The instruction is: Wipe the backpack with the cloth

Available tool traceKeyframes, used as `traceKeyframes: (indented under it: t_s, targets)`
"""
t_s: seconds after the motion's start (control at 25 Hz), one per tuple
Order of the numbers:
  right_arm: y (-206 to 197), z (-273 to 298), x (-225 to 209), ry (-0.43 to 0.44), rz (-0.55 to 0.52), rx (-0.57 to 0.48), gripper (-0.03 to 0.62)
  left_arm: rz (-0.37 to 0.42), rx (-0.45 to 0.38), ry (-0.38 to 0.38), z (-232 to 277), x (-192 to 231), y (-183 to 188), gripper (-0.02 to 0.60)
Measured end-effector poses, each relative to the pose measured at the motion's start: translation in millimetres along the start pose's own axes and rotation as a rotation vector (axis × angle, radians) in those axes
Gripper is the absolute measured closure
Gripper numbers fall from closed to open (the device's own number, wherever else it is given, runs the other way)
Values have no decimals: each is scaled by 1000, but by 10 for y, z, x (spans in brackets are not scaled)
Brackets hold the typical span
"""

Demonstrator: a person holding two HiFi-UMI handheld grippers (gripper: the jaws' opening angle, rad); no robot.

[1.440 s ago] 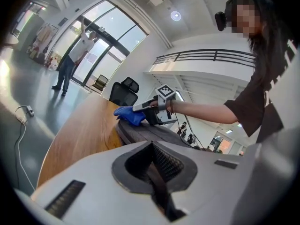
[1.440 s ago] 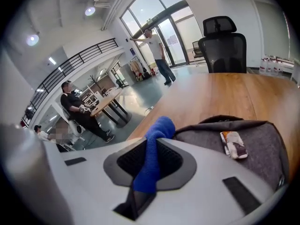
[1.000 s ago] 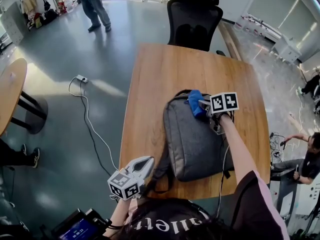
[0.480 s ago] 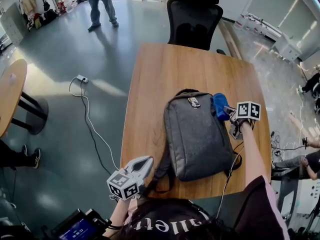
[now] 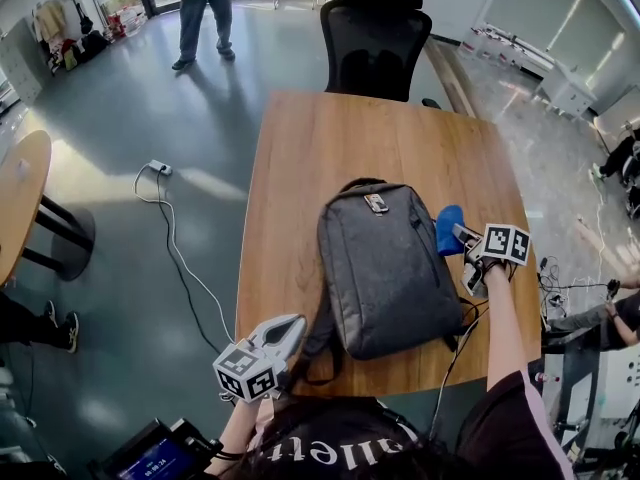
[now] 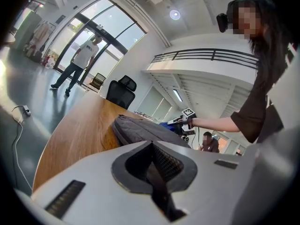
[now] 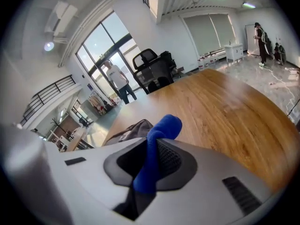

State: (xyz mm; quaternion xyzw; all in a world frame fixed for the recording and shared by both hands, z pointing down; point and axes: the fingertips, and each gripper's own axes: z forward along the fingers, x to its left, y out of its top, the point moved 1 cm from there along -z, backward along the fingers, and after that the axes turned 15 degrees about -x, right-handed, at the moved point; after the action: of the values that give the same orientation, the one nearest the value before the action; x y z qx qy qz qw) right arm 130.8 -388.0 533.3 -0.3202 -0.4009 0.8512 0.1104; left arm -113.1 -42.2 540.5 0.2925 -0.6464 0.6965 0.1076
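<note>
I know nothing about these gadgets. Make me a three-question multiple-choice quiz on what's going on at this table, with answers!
1. How is the backpack placed?
A. Standing upright
B. Lying flat on the table
C. Hanging off the table's edge

2. Where is the cloth?
A. Tucked inside the backpack
B. Spread out on the table
C. In the right gripper, by the backpack's right side

3. What colour is the cloth?
A. Blue
B. Red
C. White

Answers:
1 B: the head view shows its broad grey face turned up on the wood.
2 C: the right gripper view shows the jaws shut on the cloth.
3 A: it is bright blue in both the head view and the right gripper view.
</note>
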Motion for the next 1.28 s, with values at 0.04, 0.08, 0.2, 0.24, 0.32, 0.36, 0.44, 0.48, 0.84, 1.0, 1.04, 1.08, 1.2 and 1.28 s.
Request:
traceKeyframes:
  t_s: [0.04, 0.08, 0.2, 0.24, 0.32, 0.36, 0.44, 0.48, 0.84, 1.0, 1.04, 1.08, 1.2, 1.28]
  targets:
    - [-6, -80, 112, 29, 6, -24, 531, 3, 1, -5, -2, -18, -8, 581]
    - [-26, -185, 225, 60, 11, -44, 531, 6, 4, -10, -2, -51, -23, 581]
    - [-105, -589, 526, 148, 11, -94, 531, 17, 12, -23, 21, -234, -76, 581]
    - [-141, -729, 621, 174, 10, -111, 531, 20, 14, -26, 27, -298, -88, 581]
    - [-245, -995, 810, 222, 16, -147, 531, 26, 18, -33, 24, -405, -111, 581]
    - [-306, -1122, 903, 246, 28, -164, 531, 29, 21, -37, 18, -452, -126, 581]
    - [-448, -1358, 1075, 291, 56, -193, 531, 34, 29, -45, -3, -551, -175, 581]
    - [-532, -1464, 1154, 309, 70, -203, 531, 37, 35, -48, -21, -602, -212, 581]
    - [-1543, -2084, 1596, 376, 37, -157, 531, 42, 123, -54, -313, -1094, -742, 581]
    - [-1812, -2259, 1754, 437, 86, -151, 531, 48, 165, -30, -540, -1209, -929, 581]
    - [-1872, -2288, 1787, 443, 81, -148, 531, 51, 170, -23, -594, -1217, -947, 581]
    - [-1935, -2311, 1816, 446, 69, -141, 531, 55, 173, -16, -643, -1217, -952, 581]
    - [-2109, -2361, 1883, 439, 29, -116, 531, 66, 173, -6, -743, -1202, -912, 581]
    - [-2175, -2412, 1936, 436, 30, -112, 531, 71, 168, -8, -780, -1193, -858, 581]
